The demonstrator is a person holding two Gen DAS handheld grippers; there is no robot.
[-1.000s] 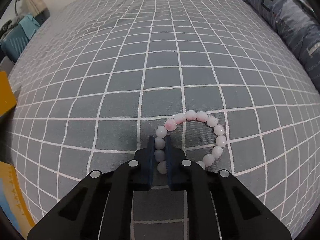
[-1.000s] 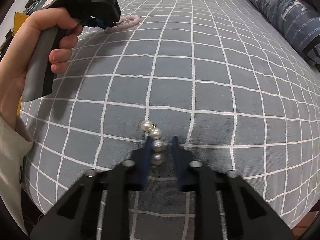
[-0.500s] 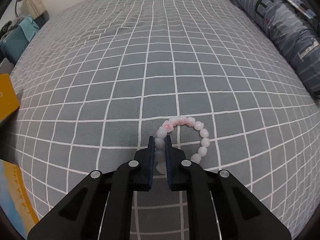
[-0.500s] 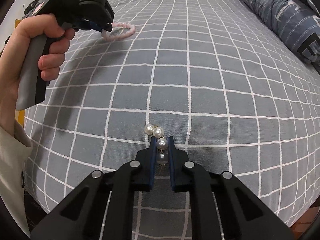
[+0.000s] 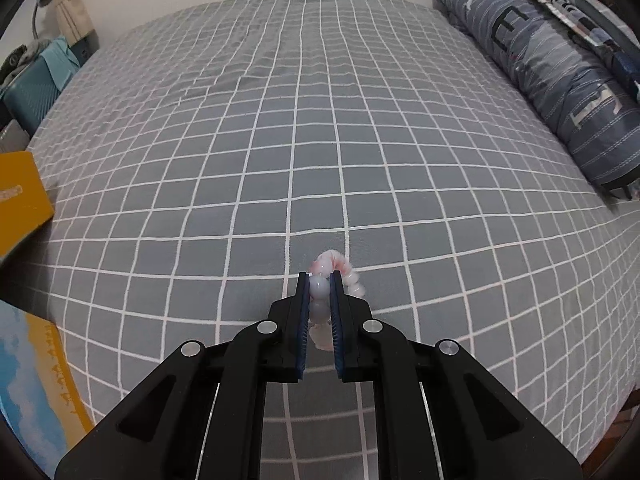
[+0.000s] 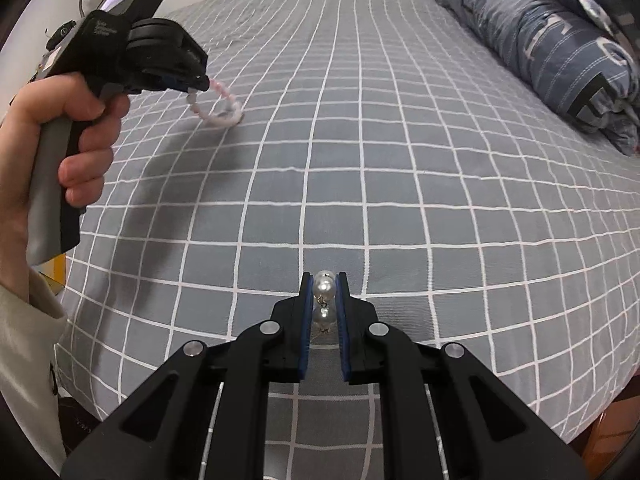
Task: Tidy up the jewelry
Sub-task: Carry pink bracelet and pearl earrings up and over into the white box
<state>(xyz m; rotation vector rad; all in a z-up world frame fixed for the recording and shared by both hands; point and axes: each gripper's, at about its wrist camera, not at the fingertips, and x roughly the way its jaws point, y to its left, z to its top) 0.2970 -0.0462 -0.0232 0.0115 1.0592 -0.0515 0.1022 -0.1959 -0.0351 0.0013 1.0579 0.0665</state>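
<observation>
My left gripper (image 5: 319, 280) is shut on a pink bead bracelet (image 5: 340, 270), whose loop hangs down past the fingertips above the bed. In the right wrist view the same left gripper (image 6: 198, 80) sits in a person's hand at the upper left, with the pink bracelet (image 6: 218, 114) dangling from it and its low end near the sheet. My right gripper (image 6: 324, 280) is shut on a short pearl piece (image 6: 324, 288) with small metal links, lifted off the sheet.
A grey bed sheet with a white grid (image 5: 320, 140) fills both views. A rolled blue striped duvet (image 5: 560, 80) lies along the right edge. A yellow box (image 5: 20, 200) and a blue-yellow object (image 5: 32, 380) sit at the left; teal items (image 5: 36, 84) stand beyond.
Both grippers have risen from the sheet. The pink bracelet, flat on the bed before, now hangs from the left gripper. The right gripper closed on the pearls and lifted them.
</observation>
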